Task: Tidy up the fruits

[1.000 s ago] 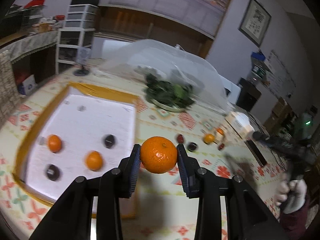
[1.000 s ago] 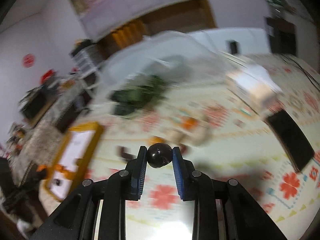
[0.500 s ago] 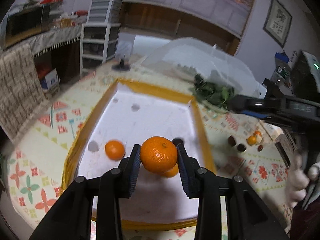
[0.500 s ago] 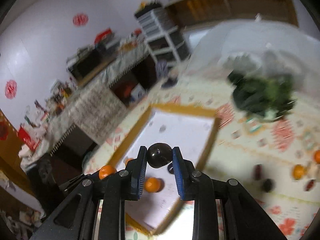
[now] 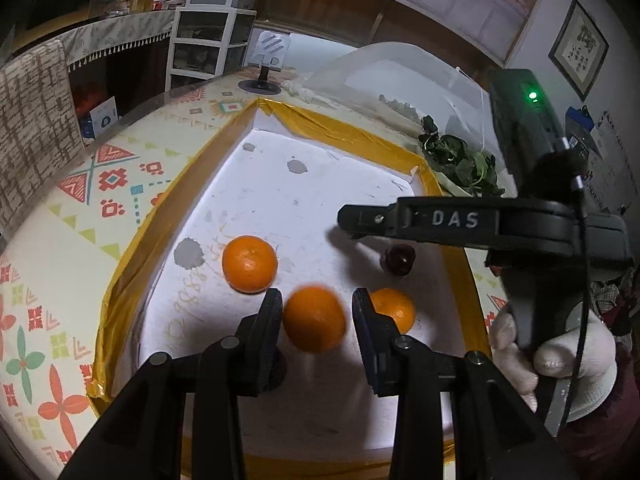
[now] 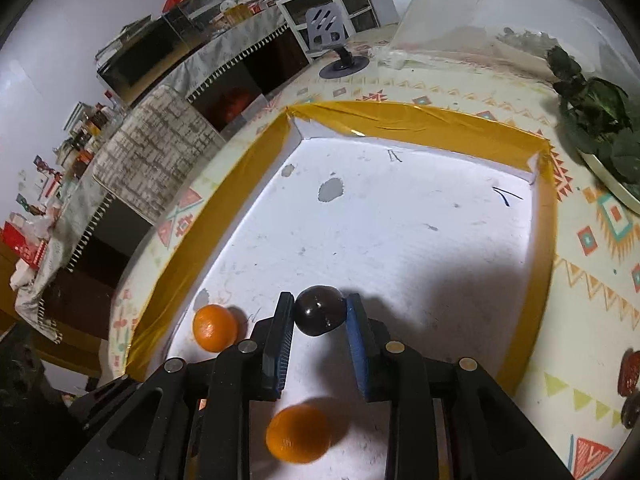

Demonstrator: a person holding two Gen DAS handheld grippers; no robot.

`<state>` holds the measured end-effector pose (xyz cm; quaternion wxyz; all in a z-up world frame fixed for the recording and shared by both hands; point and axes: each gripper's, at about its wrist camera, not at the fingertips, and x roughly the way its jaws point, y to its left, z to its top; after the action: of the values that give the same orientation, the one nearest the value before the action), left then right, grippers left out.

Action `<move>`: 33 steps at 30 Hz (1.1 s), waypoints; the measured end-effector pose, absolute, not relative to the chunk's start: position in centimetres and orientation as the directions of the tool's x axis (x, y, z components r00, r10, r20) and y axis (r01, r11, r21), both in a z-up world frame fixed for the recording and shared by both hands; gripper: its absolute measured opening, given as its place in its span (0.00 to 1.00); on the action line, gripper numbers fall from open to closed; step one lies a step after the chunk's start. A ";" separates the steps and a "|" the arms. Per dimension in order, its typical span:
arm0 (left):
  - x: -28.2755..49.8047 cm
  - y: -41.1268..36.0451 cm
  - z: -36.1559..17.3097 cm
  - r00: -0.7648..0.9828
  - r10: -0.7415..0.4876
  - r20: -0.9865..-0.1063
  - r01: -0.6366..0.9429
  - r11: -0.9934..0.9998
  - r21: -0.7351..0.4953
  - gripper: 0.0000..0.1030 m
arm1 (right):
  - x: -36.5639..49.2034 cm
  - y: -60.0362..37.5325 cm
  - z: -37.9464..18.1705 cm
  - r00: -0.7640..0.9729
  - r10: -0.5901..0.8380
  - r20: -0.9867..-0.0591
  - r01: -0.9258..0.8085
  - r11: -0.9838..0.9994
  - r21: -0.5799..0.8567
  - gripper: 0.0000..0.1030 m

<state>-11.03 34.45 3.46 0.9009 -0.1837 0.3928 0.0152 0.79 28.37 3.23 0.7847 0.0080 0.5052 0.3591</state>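
Observation:
A white tray with a yellow taped rim (image 5: pixel 132 264) (image 6: pixel 400 120) lies under both grippers. My left gripper (image 5: pixel 318 308) hangs low over its near part. A blurred orange (image 5: pixel 314 318) is slipping down between the fingers, with a gap showing at the right pad. Two more oranges (image 5: pixel 250 264) (image 5: pixel 394 310) and a dark fruit (image 5: pixel 398 260) lie in the tray. My right gripper (image 6: pixel 320 308) is shut on a dark round fruit (image 6: pixel 320 312) above the tray floor. Its finger (image 5: pixel 400 220) reaches in from the right. Below it are an orange (image 6: pixel 214 328) and a blurred orange (image 6: pixel 298 434).
A plate of green leaves (image 5: pixel 460 164) and a clear dome cover (image 5: pixel 392 68) stand behind the tray's far right corner. A small stand (image 5: pixel 268 60) is at the table's back edge. Dark red fruits (image 6: pixel 630 368) lie on the patterned cloth to the right. A white-gloved hand (image 5: pixel 560 360) holds the right gripper.
Both grippers have come over the tray and lower. The right one swung in from the right side of the table. The orange has dropped a little between the left fingers.

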 end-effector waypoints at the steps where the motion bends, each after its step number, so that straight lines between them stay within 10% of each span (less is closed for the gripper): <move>1: -11.1 34.5 3.6 0.694 -0.121 -0.710 -0.171 0.930 -0.325 0.38 | 0.7 28.4 3.3 0.238 0.568 -0.788 -0.557 0.744 0.368 0.28; 6: -11.5 33.9 4.3 0.700 -0.135 -0.701 -0.163 0.926 -0.341 0.49 | 0.1 28.3 4.3 0.283 0.570 -0.771 -0.574 0.745 0.341 0.51; 14: -13.8 33.3 6.5 0.744 -0.174 -0.644 -0.178 0.878 -0.444 0.85 | -2.3 24.8 7.4 0.339 0.618 -0.709 -0.572 0.734 0.366 0.53; 33: -16.5 15.2 12.9 0.761 -0.350 -0.546 0.175 0.921 -0.347 0.86 | -11.4 -2.0 13.1 0.658 0.475 -0.584 -0.314 0.878 0.360 0.64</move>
<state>-16.52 15.20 12.94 0.9279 -0.1390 0.3156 -0.1415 -11.35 -2.04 13.12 0.9033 0.1145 0.3511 0.2183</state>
